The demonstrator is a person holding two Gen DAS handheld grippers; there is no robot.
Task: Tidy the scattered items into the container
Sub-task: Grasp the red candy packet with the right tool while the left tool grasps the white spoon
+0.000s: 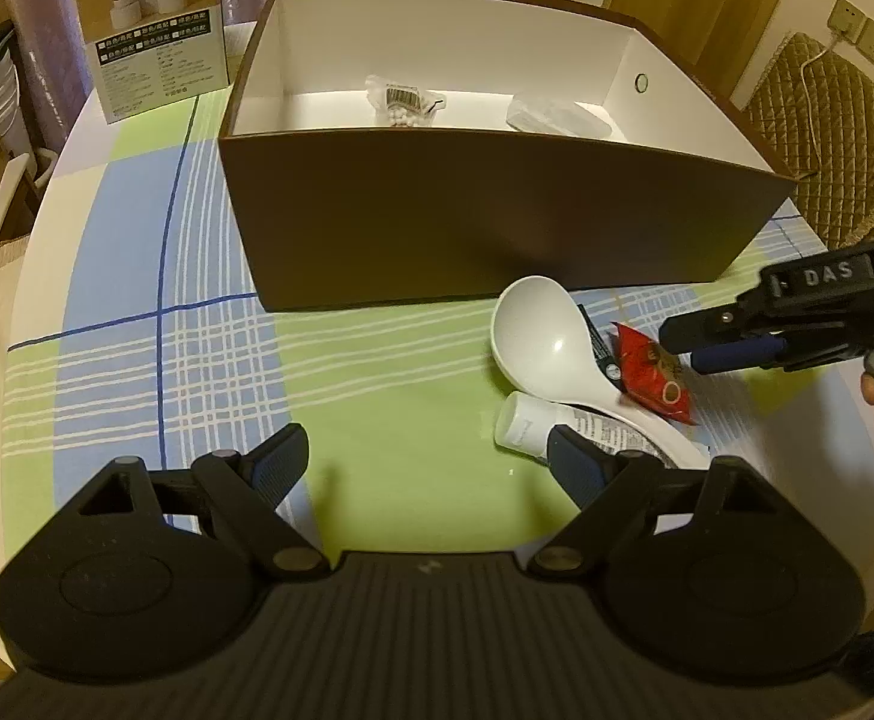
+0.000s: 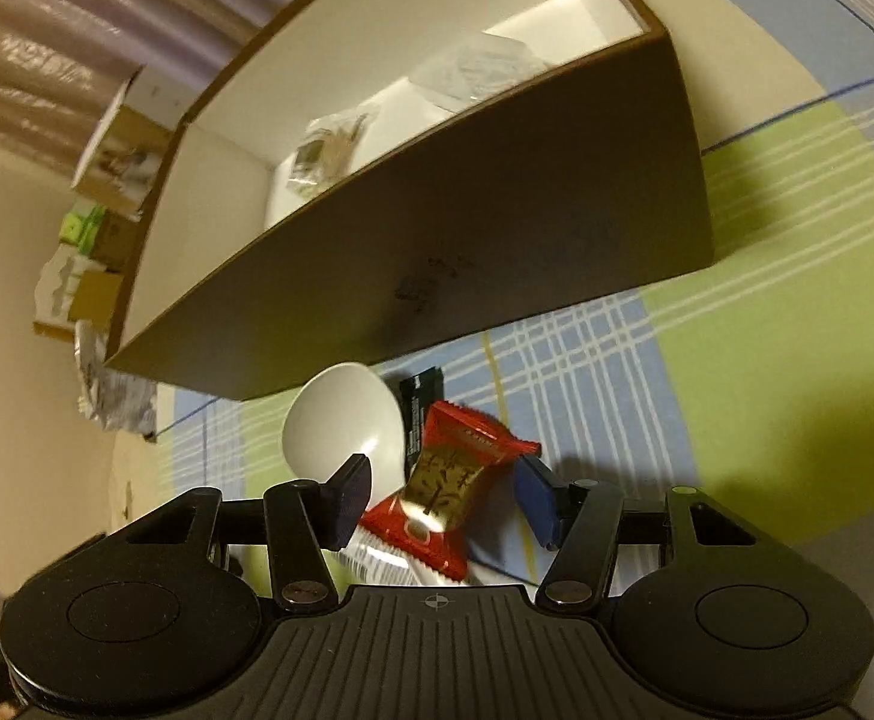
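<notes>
A brown box (image 1: 497,222) with a white inside stands on the checked cloth and holds a bead bag (image 1: 404,99) and a clear packet (image 1: 551,117). In front of its right corner lie a white spoon (image 1: 536,342), a red snack packet (image 1: 656,381), a small black packet (image 1: 602,348) and a white tube (image 1: 527,429). My left gripper (image 1: 428,462) is open over bare cloth, its right finger beside the tube. My right gripper (image 2: 443,495) is open, its fingers on either side of the red snack packet (image 2: 449,480), next to the spoon (image 2: 341,414) and below the box (image 2: 467,228).
A printed carton (image 1: 155,30) stands behind the box at the back left. A quilted chair back (image 1: 827,132) lies past the table's right edge. A crumpled foil bag (image 2: 113,390) sits by the box's far end. Open cloth (image 1: 155,330) stretches to the left.
</notes>
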